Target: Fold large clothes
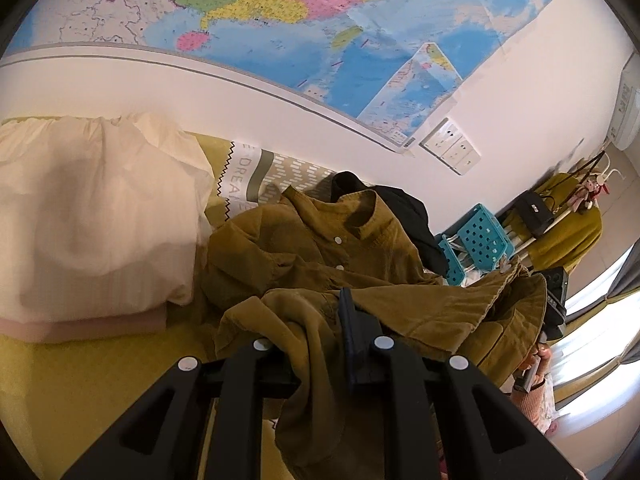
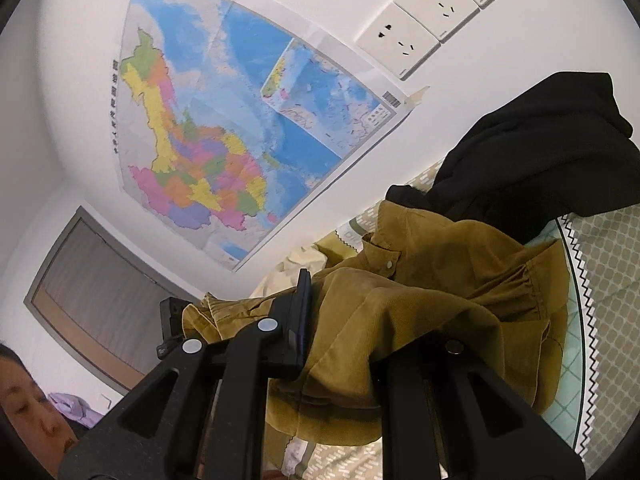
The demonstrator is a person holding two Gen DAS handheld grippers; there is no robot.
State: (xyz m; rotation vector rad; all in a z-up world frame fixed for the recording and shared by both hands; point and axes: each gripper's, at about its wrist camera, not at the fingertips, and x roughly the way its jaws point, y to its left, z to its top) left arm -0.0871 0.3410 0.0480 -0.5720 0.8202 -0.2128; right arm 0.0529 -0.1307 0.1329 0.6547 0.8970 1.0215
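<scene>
An olive-brown corduroy shirt (image 1: 320,264) with white buttons lies crumpled on the yellow-green bed (image 1: 80,380). My left gripper (image 1: 320,332) is shut on a fold of the shirt; cloth drapes over its left finger and hangs down between the fingers. In the right wrist view the same shirt (image 2: 420,300) hangs lifted above the bed, and my right gripper (image 2: 340,320) is shut on its fabric; cloth covers the right finger. The collar and buttons show in both views.
A white pillow (image 1: 92,216) lies left of the shirt. A black garment (image 2: 540,152) lies behind it on a patterned quilt (image 2: 600,280). A map (image 2: 224,128) and sockets (image 2: 420,28) are on the wall. Blue baskets (image 1: 480,236) and a clothes rack (image 1: 560,216) stand right.
</scene>
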